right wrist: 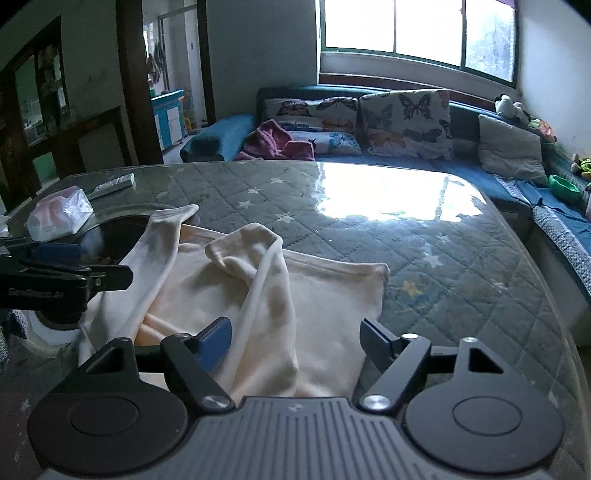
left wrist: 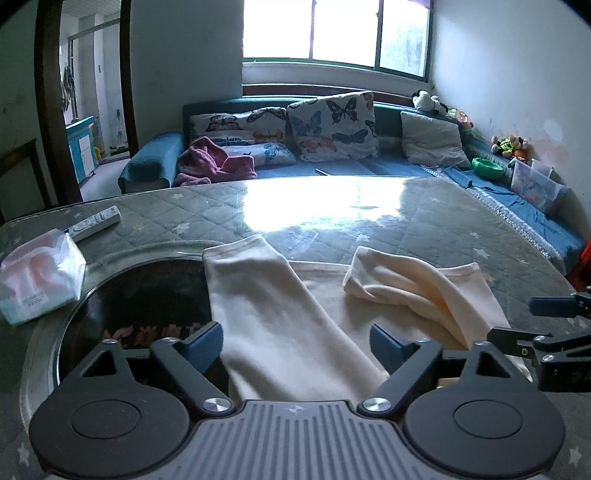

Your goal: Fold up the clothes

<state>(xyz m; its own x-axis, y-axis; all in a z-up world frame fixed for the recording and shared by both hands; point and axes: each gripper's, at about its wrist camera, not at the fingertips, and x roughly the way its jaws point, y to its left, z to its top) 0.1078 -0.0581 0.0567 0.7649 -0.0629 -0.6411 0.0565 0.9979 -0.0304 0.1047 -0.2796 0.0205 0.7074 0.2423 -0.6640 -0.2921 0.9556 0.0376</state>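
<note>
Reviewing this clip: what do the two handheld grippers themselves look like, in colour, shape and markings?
Both look alike. The left gripper and right gripper each have a grey ribbed centre plate flanked by two round black discs, black linkage arms with silver screws, and blue finger pads. Seen side-on from the right wrist camera, the left gripper's black body bears faint lettering, too blurred to read. No cables, hands or sleeves show.

I am working in a lived-in home sitting room. A blue corner sofa (left wrist: 332, 166) runs under a bright window (left wrist: 336, 29) at the far side, carrying butterfly-print cushions (left wrist: 332, 125), a pink blanket (left wrist: 214, 162) and soft toys (left wrist: 428, 99). Near me, a quilt-covered table (right wrist: 406, 236) holds a tissue pack (left wrist: 40, 277) and remote control (left wrist: 96, 221).
</note>
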